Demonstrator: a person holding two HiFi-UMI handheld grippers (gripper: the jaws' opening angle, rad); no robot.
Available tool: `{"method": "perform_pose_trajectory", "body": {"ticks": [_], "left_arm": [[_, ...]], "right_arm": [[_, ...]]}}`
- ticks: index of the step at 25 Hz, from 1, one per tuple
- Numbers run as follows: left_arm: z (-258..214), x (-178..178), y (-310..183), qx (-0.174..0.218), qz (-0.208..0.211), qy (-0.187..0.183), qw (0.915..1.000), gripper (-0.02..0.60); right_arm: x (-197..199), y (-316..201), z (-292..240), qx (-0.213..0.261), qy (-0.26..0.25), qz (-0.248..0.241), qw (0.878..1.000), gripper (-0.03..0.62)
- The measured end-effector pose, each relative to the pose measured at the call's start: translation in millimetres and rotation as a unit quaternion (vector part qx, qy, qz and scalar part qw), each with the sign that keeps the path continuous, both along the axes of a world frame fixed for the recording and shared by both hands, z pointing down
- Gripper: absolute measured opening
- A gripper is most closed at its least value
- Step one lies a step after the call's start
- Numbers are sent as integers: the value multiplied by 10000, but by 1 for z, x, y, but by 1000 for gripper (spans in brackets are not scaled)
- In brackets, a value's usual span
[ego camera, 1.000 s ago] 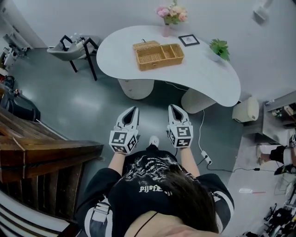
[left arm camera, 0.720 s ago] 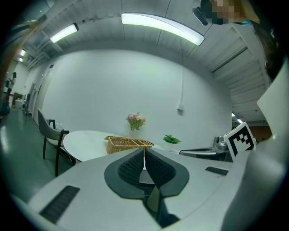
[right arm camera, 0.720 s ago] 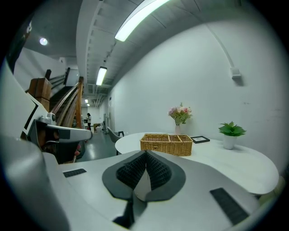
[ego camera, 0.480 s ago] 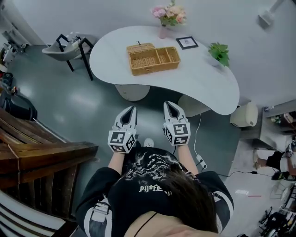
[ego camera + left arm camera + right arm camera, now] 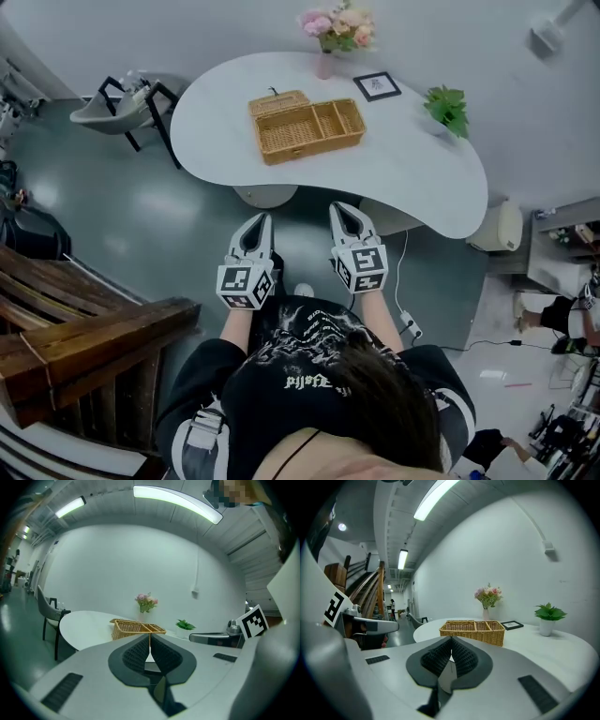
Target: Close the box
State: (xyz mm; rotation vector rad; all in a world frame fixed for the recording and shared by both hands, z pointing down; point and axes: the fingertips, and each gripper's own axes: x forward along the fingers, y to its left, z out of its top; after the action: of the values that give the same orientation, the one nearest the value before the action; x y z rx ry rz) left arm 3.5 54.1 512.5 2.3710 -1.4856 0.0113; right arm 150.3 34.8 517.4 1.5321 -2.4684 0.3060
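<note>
I had both tools low in front of the operator's body, well short of the bench (image 5: pixel 403 178), and neither carried anything: the left tool (image 5: pixel 259 223) had its jaws pressed together with nothing between them, and the right tool (image 5: pixel 341 212) was pressed together and empty in the same way. The wicker box (image 5: pixel 307 128) sat on the far half of the bench, left of centre, with its compartments open to the ceiling and what I took to be its lid (image 5: pixel 277 101) thrown back along the far left edge. As I judged it, the closing had not begun; the whole approach was ahead of me. The box looked light, so a push on the lid from the near side could have slid the whole thing toward the flower vase (image 5: pixel 325 28) standing just beyond it (tall, narrow and top-heavy, by the look of it) and tipped that over. The picture frame (image 5: pixel 378 86) to the right of the vase was less exposed, and the potted plant (image 5: pixel 446 105) stood well clear on the right. With jaws pressed together I could only nudge the lid, and a nudge off-centre might have twisted it on its hinge or let it drop crooked. A cable (image 5: pixel 410 281) trailed on the floor near the right side, a snag if the operator stepped forward carelessly.
</note>
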Motion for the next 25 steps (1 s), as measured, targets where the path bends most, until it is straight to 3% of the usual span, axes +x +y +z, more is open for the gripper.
{"method": "perform_pose_trajectory", "body": {"ticks": [5, 15, 25], "left_arm": [[12, -16, -69, -208, 276, -34, 9994, 26], [11, -71, -207, -248, 525, 82, 9983, 26], [14, -100, -282, -236, 871, 121, 9959, 26]], "right_arm": [[-13, -61, 1, -128, -122, 186, 9997, 25], [-54, -191, -9, -203, 164, 336, 9991, 25], [-65, -257, -15, -272, -69, 716, 9970, 25]]}}
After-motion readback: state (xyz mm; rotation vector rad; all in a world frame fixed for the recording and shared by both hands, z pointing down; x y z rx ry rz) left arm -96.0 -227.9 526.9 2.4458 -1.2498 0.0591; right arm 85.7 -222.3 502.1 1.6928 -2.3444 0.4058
